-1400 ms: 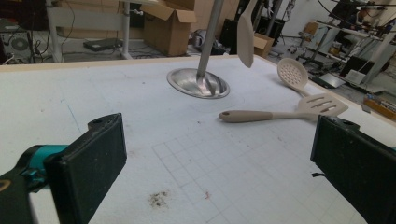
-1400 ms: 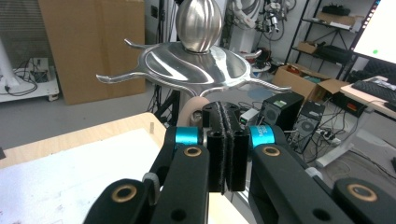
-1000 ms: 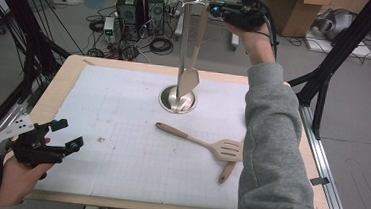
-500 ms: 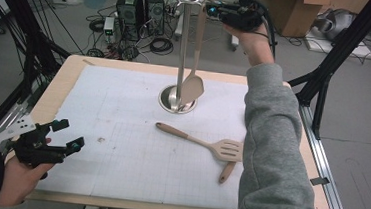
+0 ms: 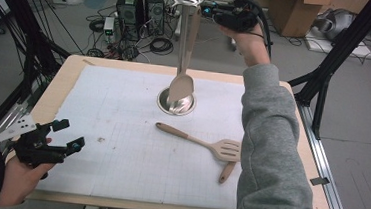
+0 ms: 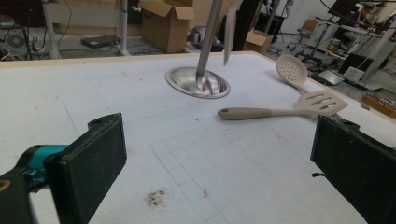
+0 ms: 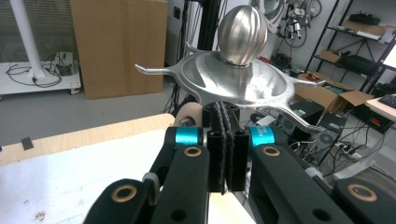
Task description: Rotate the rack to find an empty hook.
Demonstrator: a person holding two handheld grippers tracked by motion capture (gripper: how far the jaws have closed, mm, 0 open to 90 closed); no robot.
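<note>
skimmer (image 6: 291, 70) | handle hidden under slotted spatula (image 6: 322, 103) | bowl visible

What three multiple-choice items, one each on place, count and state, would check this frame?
1. Where is the slotted spatula?
A. hanging from the stand
B. lying on the white mat
C. on the floor

2. How many utensils lie on the mat?
A. two
B. none
C. four

3. How do the left gripper fingers stand?
A. shut on a spoon
B. shut on nothing
C. wide apart, nothing between them

1 B: it lies flat on the mat. 2 A: the spatula and a round skimmer beside it. 3 C: bare mat shows between them.
</note>
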